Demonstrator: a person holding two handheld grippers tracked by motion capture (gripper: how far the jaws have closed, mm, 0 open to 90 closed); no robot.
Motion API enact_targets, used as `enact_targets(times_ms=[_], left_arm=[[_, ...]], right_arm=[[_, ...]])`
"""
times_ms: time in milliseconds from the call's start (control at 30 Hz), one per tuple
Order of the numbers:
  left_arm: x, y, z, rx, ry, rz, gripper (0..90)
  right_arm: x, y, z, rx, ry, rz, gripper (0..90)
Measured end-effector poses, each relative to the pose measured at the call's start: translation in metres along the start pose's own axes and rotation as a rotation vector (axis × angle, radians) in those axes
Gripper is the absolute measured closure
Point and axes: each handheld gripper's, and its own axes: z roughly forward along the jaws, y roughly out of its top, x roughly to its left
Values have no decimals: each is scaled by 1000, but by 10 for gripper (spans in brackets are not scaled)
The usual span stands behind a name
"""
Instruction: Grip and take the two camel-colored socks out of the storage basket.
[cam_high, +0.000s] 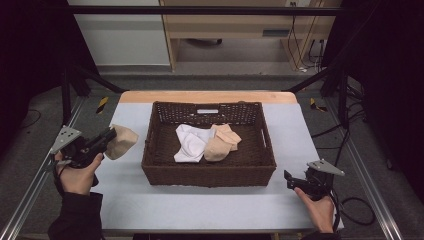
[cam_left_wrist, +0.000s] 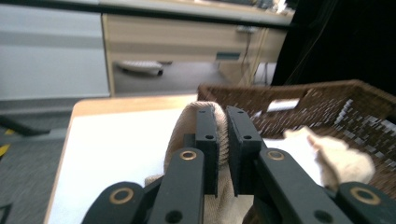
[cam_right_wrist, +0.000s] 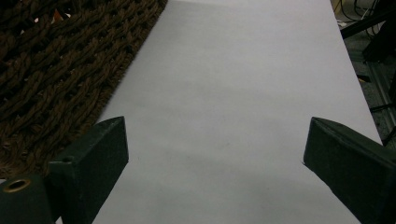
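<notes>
While beige sock (cam_high: 121, 140) in left tongs (cam_high: 109, 136), right tongs (cam_high: 289, 178) released over grey table (cam_high: 210, 205).

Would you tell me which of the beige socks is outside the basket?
The beige sock clamped in the left gripper, left of the wicker basket; the others lie inside.

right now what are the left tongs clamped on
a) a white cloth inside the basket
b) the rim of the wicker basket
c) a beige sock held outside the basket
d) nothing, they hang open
c: the left tongs pinch a beige sock over the table to the left of the wicker basket; the left gripper view shows the beige knit squeezed between the nearly closed jaws.
</notes>
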Motion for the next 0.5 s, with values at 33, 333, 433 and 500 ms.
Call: enact_targets(times_ms=[33,333,433,500], left_arm=[[1,-3,1,10,5,-4,833],[15,-30,6,99,56,-14,833],[17,-38,10,128,60,-13,833],[17,-43,14,151,55,-7,833]], right_arm=[[0,0,-1,0,2,2,69],[1,-1,-1,-4,3,-1,68],[1,-1,-1,-1,5,-3,69],[1,-1,-1,-2,6,-10,69]])
